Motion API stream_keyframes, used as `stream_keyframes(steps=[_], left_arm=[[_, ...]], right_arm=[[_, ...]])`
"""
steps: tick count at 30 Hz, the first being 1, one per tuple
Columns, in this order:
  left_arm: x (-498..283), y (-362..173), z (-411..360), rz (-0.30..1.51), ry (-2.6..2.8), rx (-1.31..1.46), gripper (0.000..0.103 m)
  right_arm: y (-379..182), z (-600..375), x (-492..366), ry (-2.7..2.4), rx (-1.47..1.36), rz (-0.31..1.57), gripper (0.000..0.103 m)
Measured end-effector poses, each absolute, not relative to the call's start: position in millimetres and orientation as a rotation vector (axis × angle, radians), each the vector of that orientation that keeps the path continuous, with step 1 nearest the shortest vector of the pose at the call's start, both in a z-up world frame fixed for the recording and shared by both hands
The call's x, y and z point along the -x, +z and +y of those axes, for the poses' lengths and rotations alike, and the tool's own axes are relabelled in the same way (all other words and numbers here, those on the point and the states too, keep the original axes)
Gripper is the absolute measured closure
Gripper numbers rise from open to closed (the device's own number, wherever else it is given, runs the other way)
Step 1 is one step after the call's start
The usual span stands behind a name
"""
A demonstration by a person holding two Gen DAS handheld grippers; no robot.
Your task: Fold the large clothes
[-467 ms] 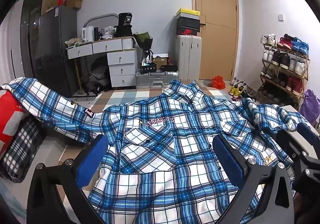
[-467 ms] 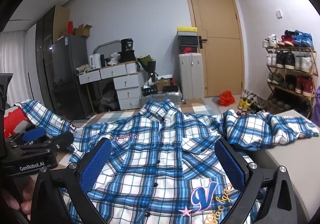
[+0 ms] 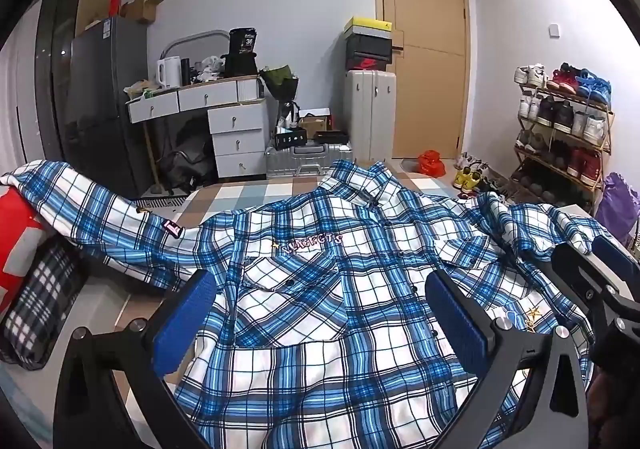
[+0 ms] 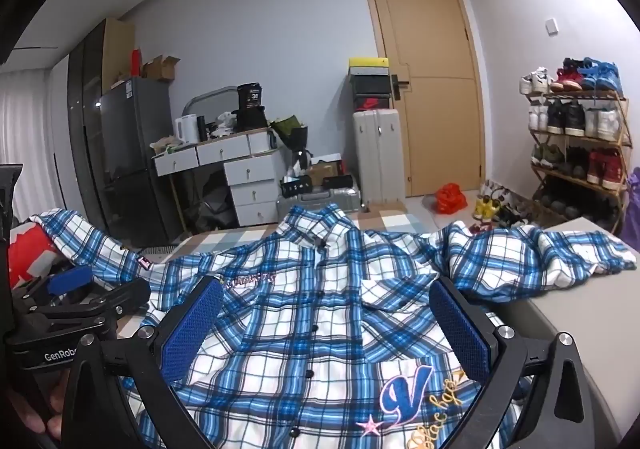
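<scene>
A blue and white plaid shirt [image 3: 320, 289] lies spread front up on a grey table [image 4: 568, 313], collar at the far side, buttons done up; it also shows in the right wrist view [image 4: 320, 309]. Its left sleeve [image 3: 92, 217] drapes over a red pillow. Its right sleeve [image 4: 540, 253] lies bunched on the table. My left gripper [image 3: 320, 321] is open and empty above the shirt's lower left half. My right gripper [image 4: 326, 325] is open and empty above the lower right half, near an embroidered "V" patch [image 4: 404, 393]. Each gripper shows at the edge of the other's view.
A red pillow [image 3: 16, 241] and a checked black and white cushion [image 3: 36, 297] lie at the left. Beyond the table stand a fridge [image 3: 104, 105], a white desk with drawers [image 3: 224, 117], suitcases [image 3: 370, 113], a door and a shoe rack [image 3: 560, 137].
Both views have shifted very slightly; the grippers stay open over the shirt and the shirt has not moved.
</scene>
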State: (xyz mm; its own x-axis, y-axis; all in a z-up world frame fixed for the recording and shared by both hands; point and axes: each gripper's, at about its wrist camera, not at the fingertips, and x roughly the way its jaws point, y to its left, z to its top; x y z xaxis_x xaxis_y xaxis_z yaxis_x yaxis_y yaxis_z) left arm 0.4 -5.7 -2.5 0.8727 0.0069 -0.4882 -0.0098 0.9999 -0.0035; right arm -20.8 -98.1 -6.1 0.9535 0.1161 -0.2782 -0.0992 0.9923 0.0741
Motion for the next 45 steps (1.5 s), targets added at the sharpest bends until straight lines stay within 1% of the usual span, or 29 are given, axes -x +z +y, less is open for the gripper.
stream_keyframes(steps=[18,45], left_arm=[[0.1,-3.4,-4.5,0.505,0.03,-0.002,0.001],[-1.7,-4.8,-4.2,0.515,0.026,0.003,0.001]], right_arm=[[-9.7,-105.2,17.0,0.065,-0.086,0.321,0.0],[-7.9,-101.5,20.1,0.077,-0.072,0.306,0.0]])
